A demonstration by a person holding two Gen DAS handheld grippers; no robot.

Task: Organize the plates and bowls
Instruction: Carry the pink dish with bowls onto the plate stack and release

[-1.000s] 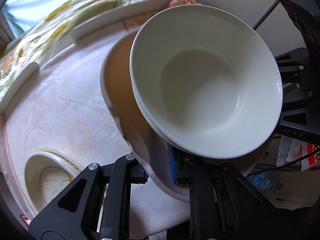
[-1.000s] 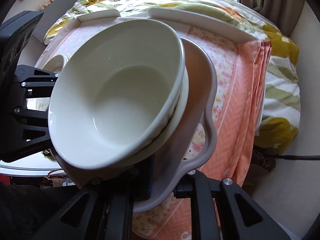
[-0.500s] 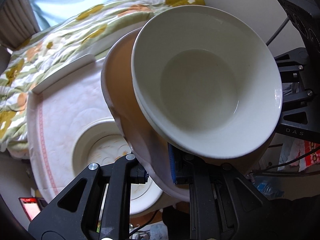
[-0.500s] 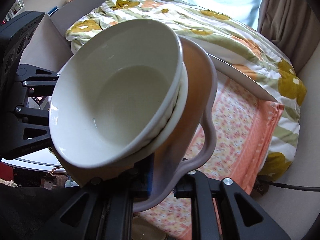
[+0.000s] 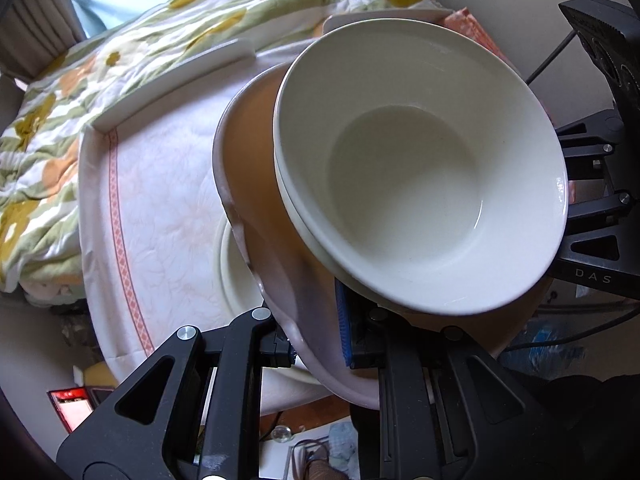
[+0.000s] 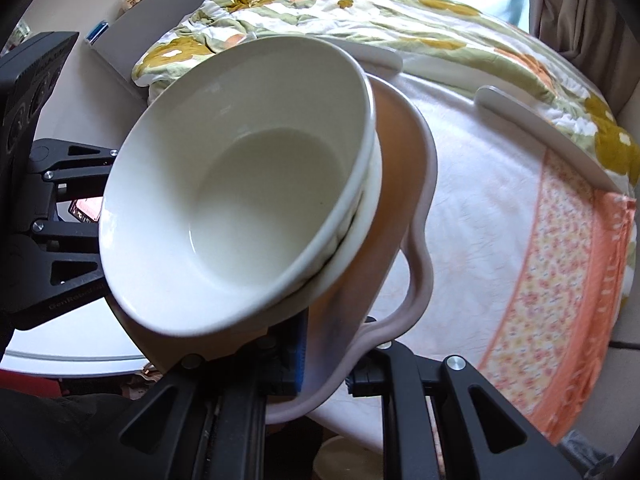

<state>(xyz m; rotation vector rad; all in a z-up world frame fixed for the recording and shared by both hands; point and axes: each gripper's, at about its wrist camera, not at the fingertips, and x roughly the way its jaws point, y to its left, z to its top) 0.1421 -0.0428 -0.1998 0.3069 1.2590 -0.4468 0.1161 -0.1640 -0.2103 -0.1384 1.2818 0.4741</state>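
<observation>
While both grippers clamp it, a scalloped tray (image 5: 256,184) rides above the worktop (image 5: 168,208).
Left gripper (image 5: 316,344) and right gripper (image 6: 324,364) each have their jaws closed on opposite rims of the tray; two nested white bowls (image 5: 420,184) sit on it just beyond the jaws, tilted. Below the left jaws, a cream plate (image 5: 234,268) lies on the cloth-covered worktop.

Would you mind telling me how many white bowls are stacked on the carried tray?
2: the top bowl nests inside a lower bowl on the tray; more could be hidden.
</observation>
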